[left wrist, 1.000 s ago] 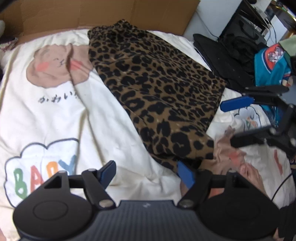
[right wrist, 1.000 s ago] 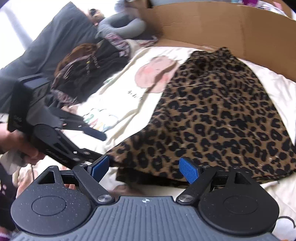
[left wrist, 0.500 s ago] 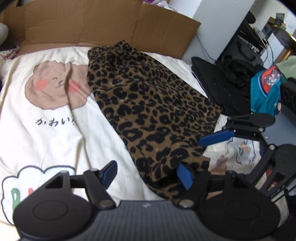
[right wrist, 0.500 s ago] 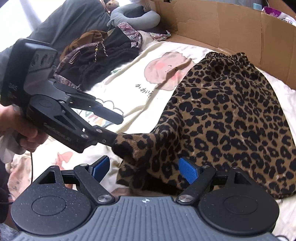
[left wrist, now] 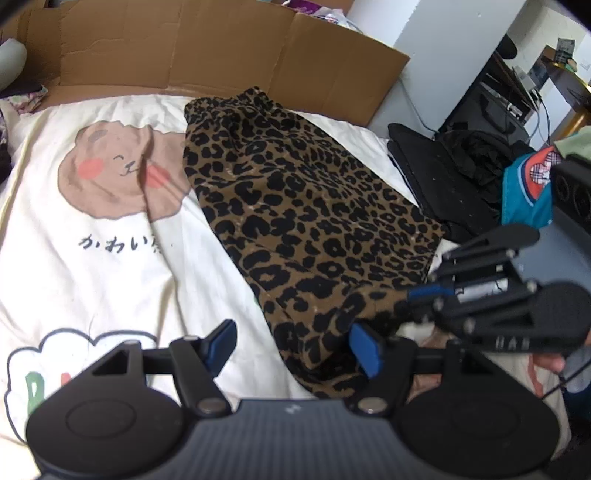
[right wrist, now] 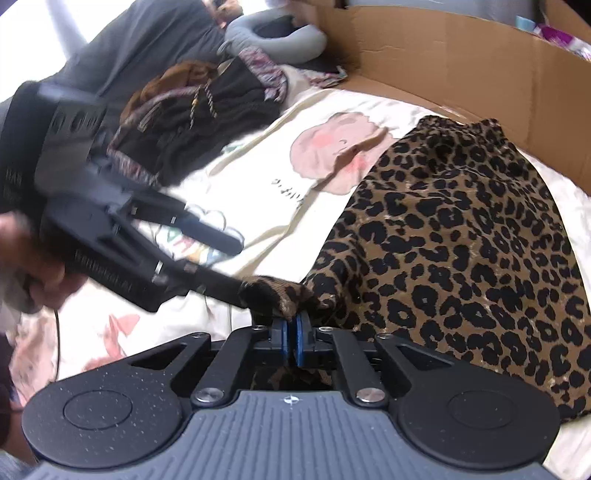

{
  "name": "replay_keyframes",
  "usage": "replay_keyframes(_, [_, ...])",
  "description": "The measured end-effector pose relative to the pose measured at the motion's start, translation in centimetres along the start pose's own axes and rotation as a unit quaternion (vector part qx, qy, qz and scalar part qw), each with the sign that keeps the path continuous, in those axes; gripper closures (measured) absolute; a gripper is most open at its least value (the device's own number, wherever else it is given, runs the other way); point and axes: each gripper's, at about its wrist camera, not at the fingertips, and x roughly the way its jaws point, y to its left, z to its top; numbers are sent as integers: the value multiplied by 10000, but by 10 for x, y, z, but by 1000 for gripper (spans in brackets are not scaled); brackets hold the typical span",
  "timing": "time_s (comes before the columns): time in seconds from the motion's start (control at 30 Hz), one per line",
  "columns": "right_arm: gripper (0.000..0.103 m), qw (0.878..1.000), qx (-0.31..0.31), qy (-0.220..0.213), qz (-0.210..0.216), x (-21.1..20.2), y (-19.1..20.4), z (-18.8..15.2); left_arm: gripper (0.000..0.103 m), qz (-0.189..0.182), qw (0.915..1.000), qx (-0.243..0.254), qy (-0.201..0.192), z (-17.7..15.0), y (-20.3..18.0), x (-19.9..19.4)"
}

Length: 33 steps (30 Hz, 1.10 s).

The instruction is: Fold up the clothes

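Jaws pinched on leopard skirt (right wrist: 461, 240) hem

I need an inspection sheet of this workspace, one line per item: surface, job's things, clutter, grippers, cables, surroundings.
Surface: cream bed sheet with cartoon prints, creased.
Job's things: leopard-print garment lying flat, gathered waistband at the far end, near hem corner lifted.
Clutter: dark clothes pile beside the sheet; teal garment and black bag on the other side.
Grippers: right gripper has just closed and is shut on the hem corner; left gripper open, one finger under the same raised corner.
Cables: thin black cable below the left hand.
Surroundings: cardboard wall behind the bed; grey neck pillow; desk with equipment.
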Motion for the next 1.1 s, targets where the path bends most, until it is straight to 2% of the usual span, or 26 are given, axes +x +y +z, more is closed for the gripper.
replay_keyframes(0.3, [101, 9986, 471, -185, 137, -11, -13, 10, 29, -10, 9999, -67, 99, -4, -8, 17])
replay_keyframes(0.5, [101, 9979, 561, -270, 171, -13, -15, 15, 31, 25, 9999, -161, 22, -1, -16, 30])
replay_keyframes(0.6, [101, 9977, 591, -276, 160, -14, -17, 16, 49, 77, 9999, -152, -15, 2, -17, 31])
replay_keyframes(0.67, [101, 9977, 605, -267, 116, -14, -19, 15, 71, 67, 9998, -183, 21, 2, -15, 27])
replay_keyframes(0.77, [101, 9977, 627, -254, 95, -13, -21, 14, 90, 66, 9998, -190, 72, 2, -12, 19])
replay_keyframes(1.1, [101, 9984, 510, -184, 153, -8, -15, 10, 93, 365, 9989, -231, 160, 1, 4, -5])
